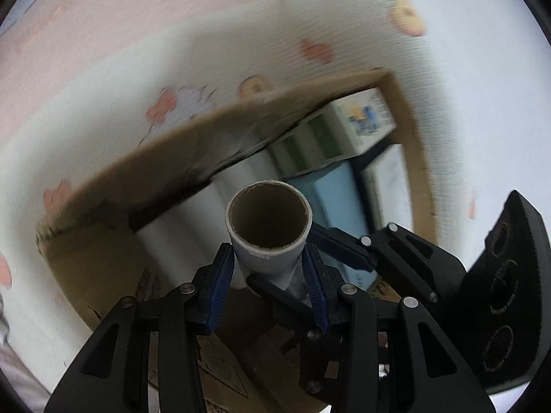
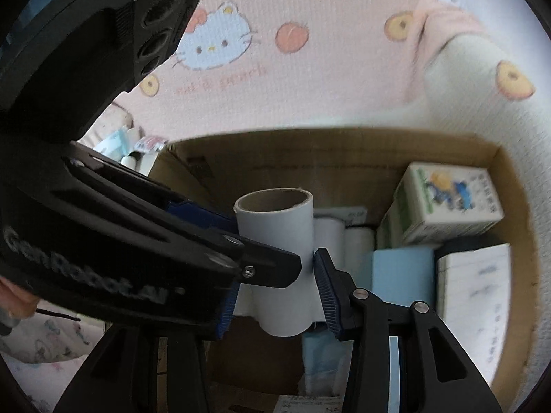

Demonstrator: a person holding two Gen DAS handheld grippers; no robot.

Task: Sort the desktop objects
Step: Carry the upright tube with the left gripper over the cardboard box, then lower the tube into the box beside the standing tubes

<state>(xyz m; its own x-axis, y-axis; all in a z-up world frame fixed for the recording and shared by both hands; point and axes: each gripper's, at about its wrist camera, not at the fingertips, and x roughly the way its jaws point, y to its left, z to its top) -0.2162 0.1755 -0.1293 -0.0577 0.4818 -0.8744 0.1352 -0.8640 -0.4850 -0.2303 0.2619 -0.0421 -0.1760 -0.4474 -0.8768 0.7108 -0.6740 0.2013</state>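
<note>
Above an open brown cardboard box (image 2: pixel 344 158), both tongs gripped one white paper roll with a brown cardboard core (image 1: pixel 270 227). Left tongs (image 1: pixel 268 296) were clamped on the roll's lower part, blue pads (image 1: pixel 218 289) pressed to either side, and their camera looked straight down the hollow core. Only that view showed the box's near flap (image 1: pixel 137 186), folded over and blurred. Seen from the right wrist, the roll (image 2: pixel 279 241) stood nearly upright, and the right tongs (image 2: pixel 275 296) were clamped on it lower down, with the black body of the left tongs (image 2: pixel 103 234) crossing in front and hiding much of the left side. This view alone showed a sliver of a hand (image 2: pixel 17 299) at the left edge.

Under the box lay a pink and white cloth printed with cartoon cats and fruit (image 2: pixel 220 44) covering the surface.

Inside the box were two more white rolls (image 2: pixel 344 244), a pale blue block (image 2: pixel 399 272), a white carton with a blue cartoon print (image 2: pixel 447 203) and a white box with faint print (image 2: pixel 475 289).
</note>
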